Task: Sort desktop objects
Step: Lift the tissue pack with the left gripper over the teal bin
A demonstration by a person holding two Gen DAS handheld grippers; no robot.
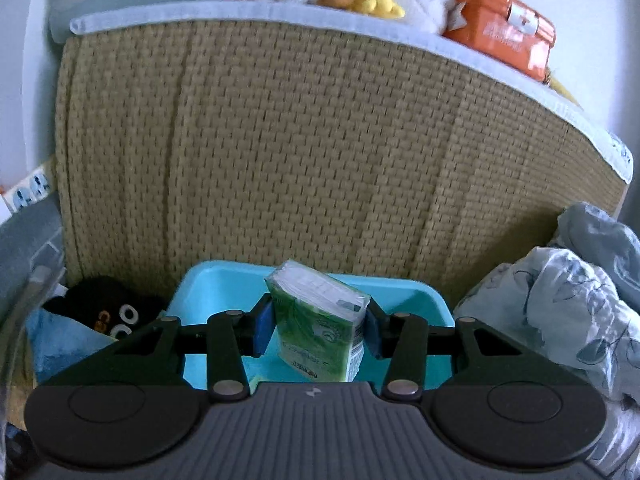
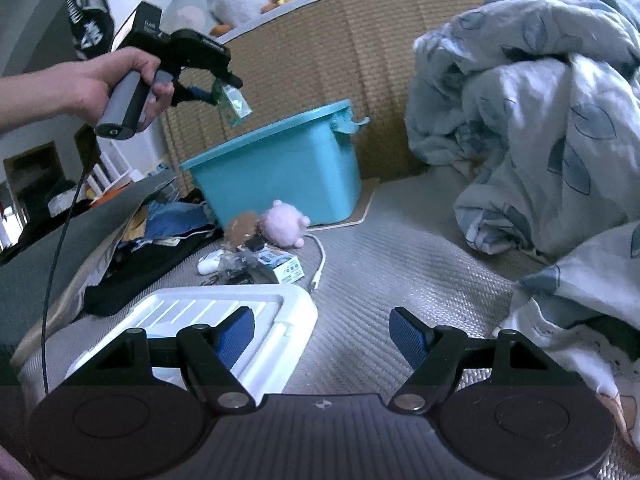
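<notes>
The left gripper [image 1: 316,330] had its jaws clamped on a green tissue pack [image 1: 320,324], the blue pads [image 1: 262,330] pressing its two narrow sides so that the pack stood tilted between them. In the right wrist view the same gripper [image 2: 218,90], carried in a person's hand [image 2: 100,88], held the tissue pack [image 2: 234,104] in the air above the left rim of a turquoise bin [image 2: 280,168], not touching it. From the left wrist view the bin [image 1: 224,280] lay open directly beneath and beyond the pack, backed by a woven straw mat [image 1: 280,152] standing on edge. To the left of the bin sat a black plush toy [image 1: 108,308]; to its right lay a crumpled bedsheet [image 1: 560,312].

In the right wrist view, a white tray [image 2: 224,312] lay at the lower left, partly under the right gripper's left finger. Behind it, between the tray and the bin, were a brown plush [image 2: 242,226], a pink plush [image 2: 284,224], a small printed box [image 2: 286,266] and a white cable [image 2: 320,260]. The right gripper [image 2: 322,336] hung over the grey mattress [image 2: 400,264], its jaws wide apart with nothing between them. The bedsheet [image 2: 540,120] was heaped on the right.
</notes>
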